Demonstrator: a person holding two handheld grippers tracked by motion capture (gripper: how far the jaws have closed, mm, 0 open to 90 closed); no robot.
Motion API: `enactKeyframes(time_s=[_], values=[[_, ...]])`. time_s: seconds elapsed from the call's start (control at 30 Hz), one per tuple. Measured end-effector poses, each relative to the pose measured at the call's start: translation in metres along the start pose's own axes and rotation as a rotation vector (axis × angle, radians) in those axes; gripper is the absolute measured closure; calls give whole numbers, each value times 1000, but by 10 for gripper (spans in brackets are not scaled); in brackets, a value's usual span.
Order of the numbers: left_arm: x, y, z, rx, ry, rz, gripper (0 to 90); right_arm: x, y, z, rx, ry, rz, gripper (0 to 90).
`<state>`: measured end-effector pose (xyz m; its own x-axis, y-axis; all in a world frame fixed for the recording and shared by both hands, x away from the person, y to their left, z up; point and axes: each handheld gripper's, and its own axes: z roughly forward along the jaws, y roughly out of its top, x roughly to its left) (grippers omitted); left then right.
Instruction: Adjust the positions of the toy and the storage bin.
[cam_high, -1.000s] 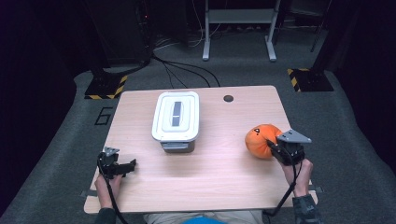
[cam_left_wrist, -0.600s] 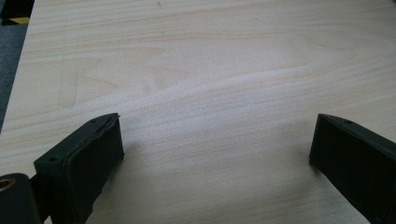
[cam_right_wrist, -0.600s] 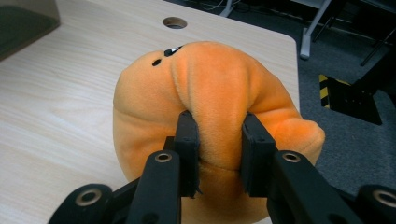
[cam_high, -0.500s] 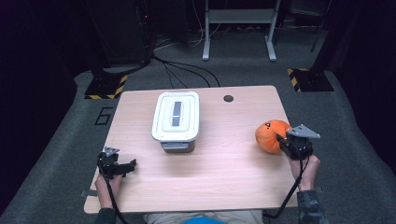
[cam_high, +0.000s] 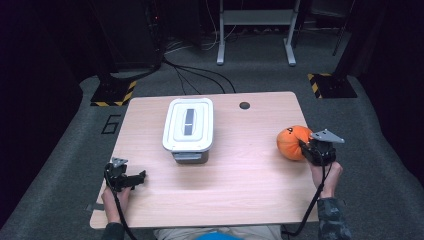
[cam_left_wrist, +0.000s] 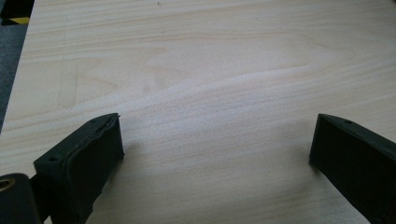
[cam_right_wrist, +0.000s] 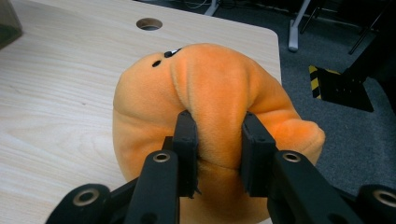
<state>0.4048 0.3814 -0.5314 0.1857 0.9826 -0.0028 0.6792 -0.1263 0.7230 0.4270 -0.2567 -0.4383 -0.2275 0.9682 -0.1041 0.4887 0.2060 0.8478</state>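
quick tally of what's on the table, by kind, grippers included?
Orange plush toy: 1, pinched in the right gripper
White lidded container: 1
Grippers: 2, counting the left gripper, jaws apart over bare table
Total: 4

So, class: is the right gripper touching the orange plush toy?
Touching. In the right gripper view, the right gripper has both jaws pinching a fold of the orange plush toy, with the fabric bulging between them.
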Motion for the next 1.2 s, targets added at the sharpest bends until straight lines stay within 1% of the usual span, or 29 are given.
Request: enactKeyframes(time_s=[0.07,0.17,0.23,0.27,0.3,0.33,0.4,0.43,0.47,0.5,0.57,0.6,0.63,0.67,0.73,0.77,0.83,0.87,0.9,0.93,0.97,1.0,1.17,1.2], values=[[0,0,0,0,0,0,24,-1,-2,4,9,0,6,708],[0,0,0,0,0,0,24,-3,-7,11,40,1,15,698],[0,0,0,0,0,0,24,-5,-10,13,34,2,33,695],[0,0,0,0,0,0,24,-5,-10,13,34,2,33,695],[0,0,0,0,0,0,24,-8,-12,14,33,-4,51,692],[0,0,0,0,0,0,24,-8,-12,14,33,-4,51,692],[0,0,0,0,0,0,24,-12,-14,15,40,-2,76,674],[0,0,0,0,0,0,24,-13,-16,15,42,5,81,654],[0,0,0,0,0,0,24,-13,-16,15,42,5,81,654],[0,0,0,0,0,0,24,-13,-17,15,42,11,89,571],[0,0,0,0,0,0,24,-14,-17,14,37,18,96,476],[0,0,0,0,0,0,24,-14,-17,14,37,18,96,476],[0,0,0,0,0,0,24,-13,-17,13,30,12,103,361],[0,0,0,0,0,0,24,-13,-16,12,32,11,104,321],[0,0,0,0,0,0,24,-13,-15,12,38,24,112,233],[0,0,0,0,0,0,24,-13,-14,11,38,21,114,194],[0,0,0,0,0,0,24,-13,-14,10,33,35,118,142],[0,0,0,0,0,0,24,-13,-14,9,30,38,118,137],[0,0,0,0,0,0,24,-12,-14,8,26,52,115,127],[0,0,0,0,0,0,24,-12,-14,8,26,52,115,127],[0,0,0,0,0,0,24,-10,-13,4,21,74,108,81],[0,0,0,0,0,0,24,-9,-13,3,21,86,105,64],[0,0,0,0,0,0,24,0,-11,-6,1,131,90,31],[0,0,0,0,0,0,24,0,-11,-6,1,131,90,31]])
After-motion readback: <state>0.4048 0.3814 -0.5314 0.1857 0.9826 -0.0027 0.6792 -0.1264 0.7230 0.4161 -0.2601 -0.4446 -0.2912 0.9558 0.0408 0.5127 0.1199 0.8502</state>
